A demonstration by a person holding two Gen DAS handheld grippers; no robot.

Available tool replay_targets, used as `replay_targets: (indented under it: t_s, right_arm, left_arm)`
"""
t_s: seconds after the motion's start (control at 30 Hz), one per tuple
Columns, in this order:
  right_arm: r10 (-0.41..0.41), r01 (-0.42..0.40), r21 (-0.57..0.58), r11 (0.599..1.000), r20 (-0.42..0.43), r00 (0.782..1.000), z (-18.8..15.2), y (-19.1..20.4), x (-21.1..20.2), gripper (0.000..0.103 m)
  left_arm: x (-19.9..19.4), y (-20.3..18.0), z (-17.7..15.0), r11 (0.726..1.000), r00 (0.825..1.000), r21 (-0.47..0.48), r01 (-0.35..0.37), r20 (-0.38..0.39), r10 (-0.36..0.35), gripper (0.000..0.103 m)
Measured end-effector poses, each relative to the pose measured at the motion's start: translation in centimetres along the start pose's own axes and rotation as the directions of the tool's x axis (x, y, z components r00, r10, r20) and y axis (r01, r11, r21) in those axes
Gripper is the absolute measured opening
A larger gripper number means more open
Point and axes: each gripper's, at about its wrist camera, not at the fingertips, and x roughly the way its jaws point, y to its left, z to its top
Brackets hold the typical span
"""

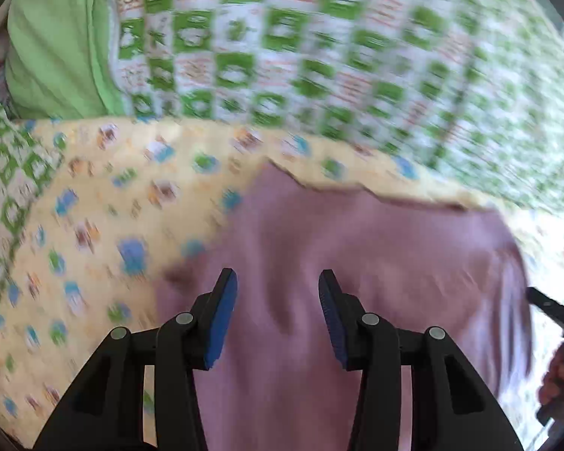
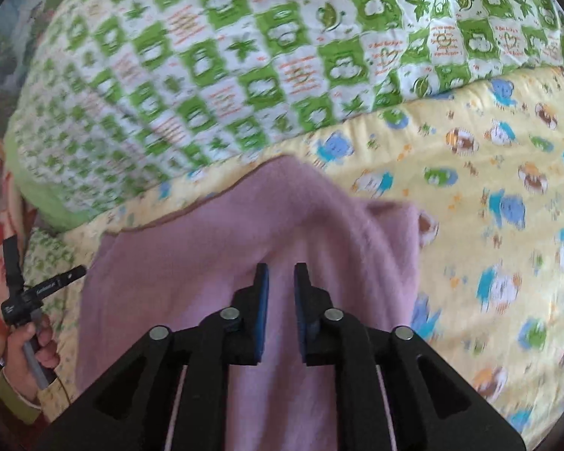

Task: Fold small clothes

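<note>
- Nearest the left wrist cam: left gripper (image 1: pixel 278 282) over the pink garment (image 1: pixel 357 263), blue pads (image 1: pixel 222 315) set fairly wide apart, nothing pinched btwn them; cloth lies below the gap.
- Nearest the right wrist cam: right gripper (image 2: pixel 281 274) also above the pink garment (image 2: pixel 206 263), jaws only a narrow slot apart, pads not pressing on the fabric as far as seen.
- Garment spreads flat-ish on a yellow sheet w/ cartoon animal print (image 2: pixel 488 195); a raised fold runs up its middle in the right view, far edge w/ darker trim.
- Left view blurred, so fabric detail there is hard to read.
- Beyond the sheet: green-and-white checked quilt (image 2: pixel 244 56) bunched up, w/ a plain green cushion (image 1: pixel 56 45) at far left of the left view.
- Person's hand (image 2: pixel 34 349) on the other gripper's handle shows at the left edge of the right view.
</note>
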Motion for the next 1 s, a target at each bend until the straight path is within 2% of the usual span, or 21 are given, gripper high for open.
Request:
replay_targets:
  t_s: [0.07,0.13,0.2,0.23,0.3,0.33,0.43,0.53,0.6,0.7,0.77,0.8,0.87,1.0]
  right_arm:
    - [0.018,-0.018,-0.017,1.0,-0.025,1.0,-2.2,0.6,-0.9,0.037]
    - [0.018,-0.019,-0.021,1.0,-0.051,0.999,-4.4,0.6,-1.9,0.04]
    - [0.028,-0.031,-0.028,0.999,-0.113,0.993,-6.4,0.3,-1.7,0.043]
    - [-0.007,0.002,-0.04,0.999,-0.134,0.991,-7.3,-0.1,-1.4,0.043]
    - [-0.074,0.073,-0.013,0.997,-0.153,0.985,-8.5,-1.9,-1.8,0.043]
    - [-0.102,0.106,0.016,0.994,-0.151,0.983,-8.8,-3.2,-2.3,0.043]
    - [-0.113,0.122,0.063,0.991,-0.132,0.985,-9.3,-4.8,-3.9,0.042]
    - [-0.177,0.181,0.015,0.983,-0.123,0.976,-9.3,-4.0,-5.1,0.042]
    - [-0.213,0.214,0.007,0.977,-0.102,0.972,-9.3,-3.4,-6.0,0.043]
    - [-0.15,0.154,0.051,0.987,-0.067,0.986,-9.3,-2.7,-6.9,0.043]
    - [-0.12,0.123,0.049,0.991,-0.059,0.991,-9.5,-1.8,-7.1,0.043]
    - [-0.108,0.111,0.044,0.993,-0.062,0.992,-9.6,-1.2,-7.0,0.043]
    - [-0.083,0.086,0.034,0.996,-0.07,0.994,-9.7,-0.1,-6.4,0.043]
    - [-0.05,0.051,0.005,0.999,-0.1,0.994,-9.7,2.0,-4.3,0.044]
  left_arm:
    - [-0.8,-1.0,-2.9,0.998,0.998,-0.01,0.058,-0.02,-0.058,0.046]
    - [-0.9,-1.2,-5.6,0.995,0.994,0.007,0.096,-0.059,-0.096,0.049]
    - [0.5,-0.5,-7.4,1.0,0.993,0.023,0.013,-0.12,-0.01,0.048]
    - [1.1,0.4,-8.4,1.0,0.987,0.005,-0.022,-0.157,0.023,0.045]
    - [1.4,2.8,-9.8,0.998,0.984,-0.063,-0.001,-0.178,-0.01,0.046]
    - [1.0,3.6,-10.2,0.996,0.985,-0.086,0.013,-0.17,-0.028,0.042]
    - [-0.1,4.4,-11.0,0.997,0.984,-0.071,0.0,-0.176,-0.013,0.035]
    - [-1.8,4.9,-11.6,0.997,0.984,-0.071,-0.036,-0.175,0.023,0.039]
    - [-2.8,5.7,-11.9,0.992,0.984,-0.121,-0.023,-0.177,0.001,0.043]
    - [-4.6,7.3,-13.2,0.979,0.984,-0.203,0.002,-0.173,-0.038,0.047]
    - [-5.9,7.8,-14.3,0.971,0.984,-0.238,-0.035,-0.176,-0.008,0.058]
    - [-6.5,8.2,-14.9,0.964,0.984,-0.259,-0.053,-0.179,0.006,0.068]
    - [-7.0,9.2,-16.1,0.942,0.983,-0.329,-0.06,-0.185,-0.002,0.069]
    - [-6.0,10.8,-17.5,0.884,0.967,-0.467,-0.023,-0.233,-0.099,0.069]
